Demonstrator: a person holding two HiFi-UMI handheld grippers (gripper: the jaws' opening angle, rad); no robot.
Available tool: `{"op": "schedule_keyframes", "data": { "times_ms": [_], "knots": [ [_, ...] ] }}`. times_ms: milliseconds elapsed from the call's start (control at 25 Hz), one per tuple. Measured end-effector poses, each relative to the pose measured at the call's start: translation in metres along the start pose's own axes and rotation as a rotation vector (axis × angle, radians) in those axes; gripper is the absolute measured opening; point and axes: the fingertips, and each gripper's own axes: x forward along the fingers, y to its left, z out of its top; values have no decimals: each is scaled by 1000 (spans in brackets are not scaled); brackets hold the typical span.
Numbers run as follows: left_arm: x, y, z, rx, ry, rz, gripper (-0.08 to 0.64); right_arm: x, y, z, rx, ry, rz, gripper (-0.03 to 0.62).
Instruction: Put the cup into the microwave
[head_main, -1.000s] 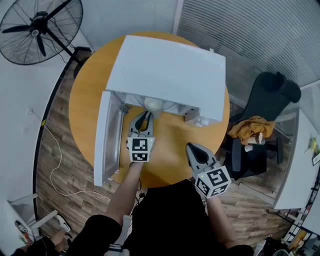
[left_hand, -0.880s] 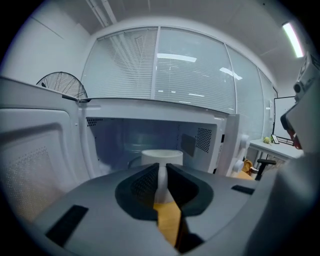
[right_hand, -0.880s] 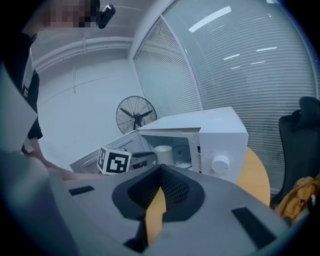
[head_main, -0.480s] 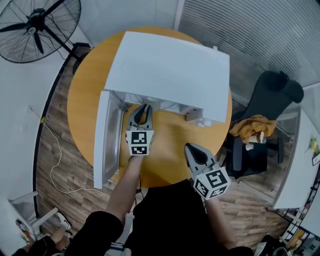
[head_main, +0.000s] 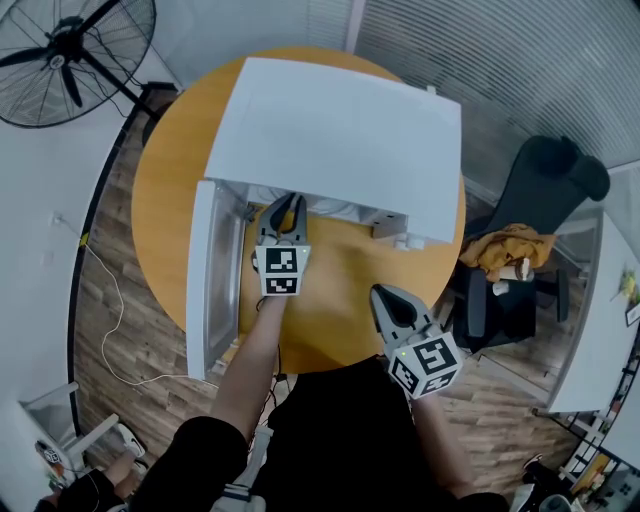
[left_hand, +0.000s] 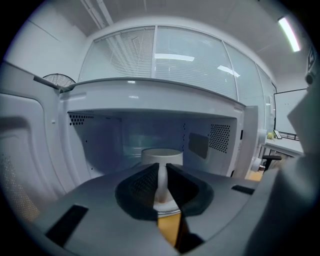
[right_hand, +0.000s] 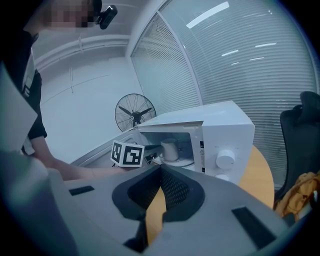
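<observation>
Round table (head_main: 345, 290), open microwave (head_main: 340, 130) cavity roomy around cup (left_hand: 161, 156) in left gripper (head_main: 284, 210)

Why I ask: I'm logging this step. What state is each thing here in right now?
microwave door: open, swung out to the left.
cup: upright, inside the microwave.
left gripper: shut on the cup's handle.
right gripper: shut, empty, short of the microwave.

readable text: none | label (right_hand: 202, 148) on microwave (right_hand: 227, 125): too small
</observation>
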Motion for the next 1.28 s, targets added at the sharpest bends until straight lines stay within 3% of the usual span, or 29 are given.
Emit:
{"op": "schedule_keyframes", "data": {
  "times_ms": [640, 1280],
  "knots": [
    [34, 1, 5, 53, -20, -22, 43, 3, 1, -14, 10, 29, -1, 11],
    [49, -1, -2, 41, -2, -19, 46, 0, 0, -16, 15, 30, -17, 11]
  ]
}}
